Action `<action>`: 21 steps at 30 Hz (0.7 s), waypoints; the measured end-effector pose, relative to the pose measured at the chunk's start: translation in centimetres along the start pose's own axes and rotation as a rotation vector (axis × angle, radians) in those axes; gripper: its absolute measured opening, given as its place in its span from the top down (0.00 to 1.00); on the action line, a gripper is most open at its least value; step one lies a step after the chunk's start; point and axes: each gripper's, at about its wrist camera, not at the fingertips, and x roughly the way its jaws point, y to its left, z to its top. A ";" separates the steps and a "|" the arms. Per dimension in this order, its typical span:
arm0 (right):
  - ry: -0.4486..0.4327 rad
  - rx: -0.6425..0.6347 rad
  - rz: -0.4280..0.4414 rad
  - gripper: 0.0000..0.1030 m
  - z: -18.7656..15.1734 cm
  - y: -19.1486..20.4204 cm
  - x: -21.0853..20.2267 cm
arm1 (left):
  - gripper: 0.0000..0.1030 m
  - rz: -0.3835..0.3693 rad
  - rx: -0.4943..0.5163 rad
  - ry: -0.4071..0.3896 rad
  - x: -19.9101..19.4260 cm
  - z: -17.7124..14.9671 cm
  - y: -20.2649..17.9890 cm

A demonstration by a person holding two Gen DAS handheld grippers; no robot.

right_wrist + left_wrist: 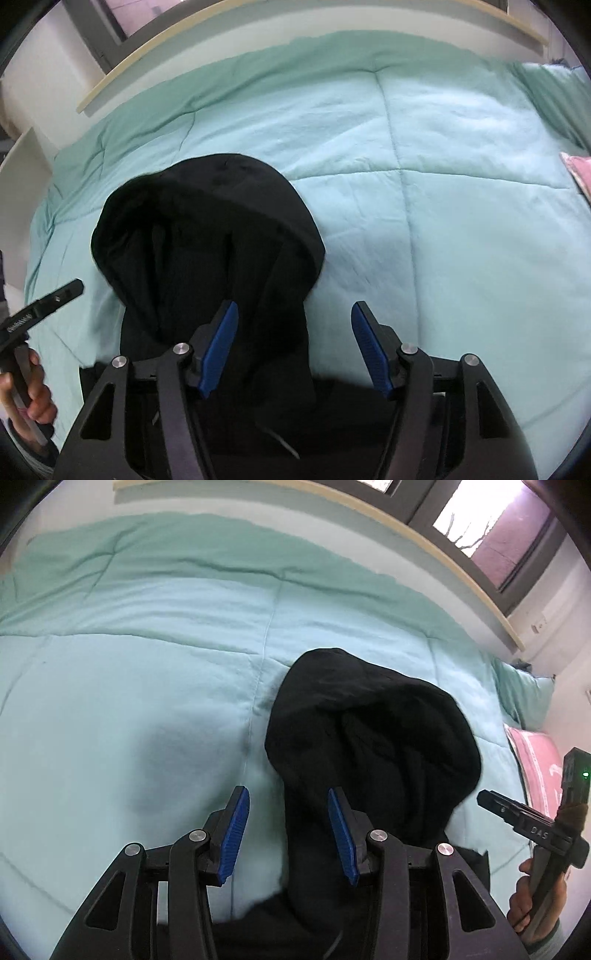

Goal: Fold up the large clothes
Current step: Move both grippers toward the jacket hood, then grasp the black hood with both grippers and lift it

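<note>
A black hooded garment (369, 738) lies on a light teal quilt (129, 701), its hood spread toward the far side. My left gripper (288, 805) is open above the garment's left edge, with nothing between its blue pads (236, 830). In the right wrist view the same black garment (207, 236) lies left of centre on the quilt (461, 221). My right gripper (293, 321) is open and empty over the garment's right edge. The garment's lower body runs under both grippers and is hidden there.
A pink pillow (532, 760) lies at the bed's right side; it also shows in the right wrist view (580, 170). A wall with a wooden ledge (424, 546) and a window (491, 524) runs behind the bed. A white shelf (22, 184) stands at the left.
</note>
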 end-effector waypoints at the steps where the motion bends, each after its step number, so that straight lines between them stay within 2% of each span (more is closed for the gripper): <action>1: 0.001 -0.002 -0.001 0.35 0.2 0.1 0.6 | 0.56 0.001 0.009 0.001 0.5 0.4 -0.1; 5: 0.010 -0.017 -0.003 0.36 1.0 0.8 3.0 | 0.56 -0.006 0.036 -0.015 2.5 1.4 -0.9; 7: 0.029 -0.030 -0.024 0.45 1.3 1.0 4.2 | 0.55 0.025 0.041 -0.011 4.2 2.2 -1.2; 8: 0.034 -0.044 -0.064 0.48 1.4 1.1 4.9 | 0.56 0.057 0.042 -0.006 5.2 2.5 -1.2; 9: 0.030 -0.050 -0.086 0.62 1.4 1.0 5.2 | 0.57 0.103 0.030 0.004 6.2 2.8 -0.8; 10: 0.020 -0.051 -0.117 0.84 1.5 0.6 5.2 | 0.60 0.138 0.010 0.009 6.7 3.0 -0.1; 11: 0.005 -0.034 -0.125 0.88 1.5 -0.1 4.9 | 0.67 0.161 -0.032 0.007 6.9 3.3 1.0; 13: -0.033 0.021 -0.066 0.92 1.4 -2.1 3.5 | 0.67 0.062 -0.177 -0.010 5.9 3.2 4.2; 15: -0.061 0.018 -0.037 0.92 1.1 -2.6 2.3 | 0.67 -0.069 -0.238 -0.052 3.9 2.6 5.4; 18: -0.105 -0.013 -0.056 0.92 0.2 -2.0 0.9 | 0.65 -0.117 -0.215 -0.116 0.9 1.6 4.8; 19: -0.116 -0.008 -0.052 0.92 -0.1 -2.2 0.8 | 0.64 -0.150 -0.235 -0.114 0.7 1.1 5.2; 21: -0.097 0.002 -0.062 0.92 -0.3 -2.9 2.0 | 0.59 -0.160 -0.277 -0.042 2.6 0.5 6.6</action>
